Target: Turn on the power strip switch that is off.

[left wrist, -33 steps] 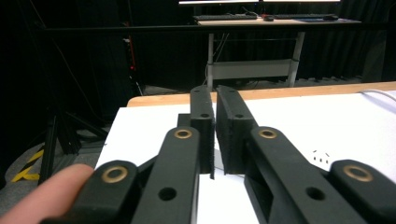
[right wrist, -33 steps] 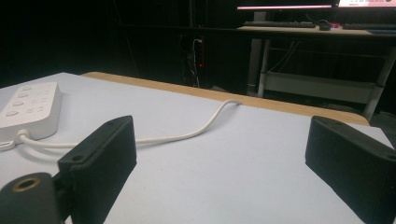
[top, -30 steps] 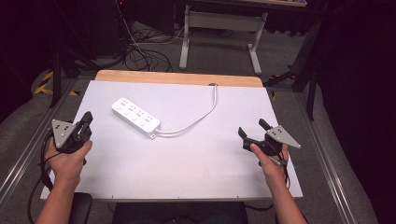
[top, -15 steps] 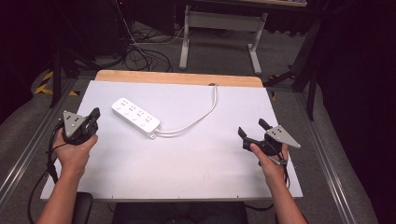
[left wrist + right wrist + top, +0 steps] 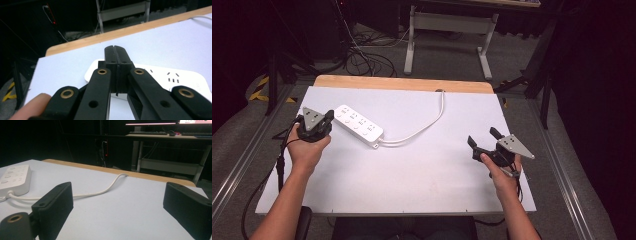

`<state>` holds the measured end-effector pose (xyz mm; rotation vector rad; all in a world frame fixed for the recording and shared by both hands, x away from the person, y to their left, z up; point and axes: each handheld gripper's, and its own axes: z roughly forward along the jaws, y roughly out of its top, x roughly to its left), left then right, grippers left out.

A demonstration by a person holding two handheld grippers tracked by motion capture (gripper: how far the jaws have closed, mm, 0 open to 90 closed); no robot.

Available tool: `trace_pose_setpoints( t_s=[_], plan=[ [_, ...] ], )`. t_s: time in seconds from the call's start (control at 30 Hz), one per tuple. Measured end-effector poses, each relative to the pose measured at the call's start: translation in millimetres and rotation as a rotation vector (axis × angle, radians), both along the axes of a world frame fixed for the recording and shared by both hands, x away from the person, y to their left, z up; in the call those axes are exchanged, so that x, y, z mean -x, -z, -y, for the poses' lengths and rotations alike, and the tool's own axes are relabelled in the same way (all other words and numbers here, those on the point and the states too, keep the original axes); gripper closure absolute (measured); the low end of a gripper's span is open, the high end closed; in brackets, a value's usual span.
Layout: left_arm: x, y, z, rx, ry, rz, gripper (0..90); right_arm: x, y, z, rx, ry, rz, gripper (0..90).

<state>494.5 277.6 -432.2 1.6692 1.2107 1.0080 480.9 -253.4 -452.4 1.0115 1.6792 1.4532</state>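
A white power strip [image 5: 359, 124] lies on the white table [image 5: 422, 170] toward ten o'clock from the table's middle; its white cable [image 5: 427, 125] curves off toward twelve o'clock and drops over the wooden far edge [image 5: 402, 83]. The left gripper [image 5: 328, 119] sits just beside the strip's nine o'clock end, its jaws pressed together on nothing; the right gripper [image 5: 482, 138] rests at four o'clock, well apart from the strip, jaws spread wide and empty.
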Motion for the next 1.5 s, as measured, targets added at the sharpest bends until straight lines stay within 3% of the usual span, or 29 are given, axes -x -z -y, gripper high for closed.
trace_pose_setpoints(
  t_s=[0.13,0.17,0.2,0.3,0.47,0.53,0.83,1.17,1.4,1.5],
  plan=[
    [-9.5,0.9,3.4,-0.01,0.01,-0.047,90.0,-0.1,0.1,-0.1,-0.001,0.0,0.0,9.7],
    [-16.0,2.6,5.0,-0.015,0.016,-0.08,90.0,-0.1,0.1,0.0,0.0,0.0,0.0,9.7],
    [-16.0,2.6,5.0,-0.015,0.016,-0.08,90.0,-0.1,0.1,0.0,0.0,0.0,0.0,9.7],
    [-28.2,7.4,9.2,-0.026,0.034,-0.136,90.0,0.2,-0.1,-0.1,-0.003,0.0,-0.001,9.8],
    [-40.4,10.5,13.4,-0.041,0.045,-0.182,90.0,-0.1,0.1,-0.3,-0.001,-0.002,-0.001,9.9],
    [-49.1,13.9,16.7,-0.07,0.044,-0.227,90.0,-0.4,0.3,-0.1,0.0,-0.002,-0.001,9.9],
    [-64.6,20.1,20.3,-0.061,0.05,-0.327,90.0,-0.5,0.4,0.3,-0.002,-0.002,-0.004,9.9],
    [-71.3,26.8,13.5,-0.048,0.038,-0.376,90.0,-0.1,0.4,-0.3,-0.002,-0.003,-0.006,10.2],
    [-72.0,27.5,12.1,-0.05,0.043,-0.379,90.0,-0.3,0.5,0.0,-0.004,-0.002,-0.011,10.3],
    [-71.3,28.1,14.9,-0.071,0.038,-0.375,90.0,0.2,0.2,-0.2,-0.002,-0.003,-0.004,10.5]
  ],
)
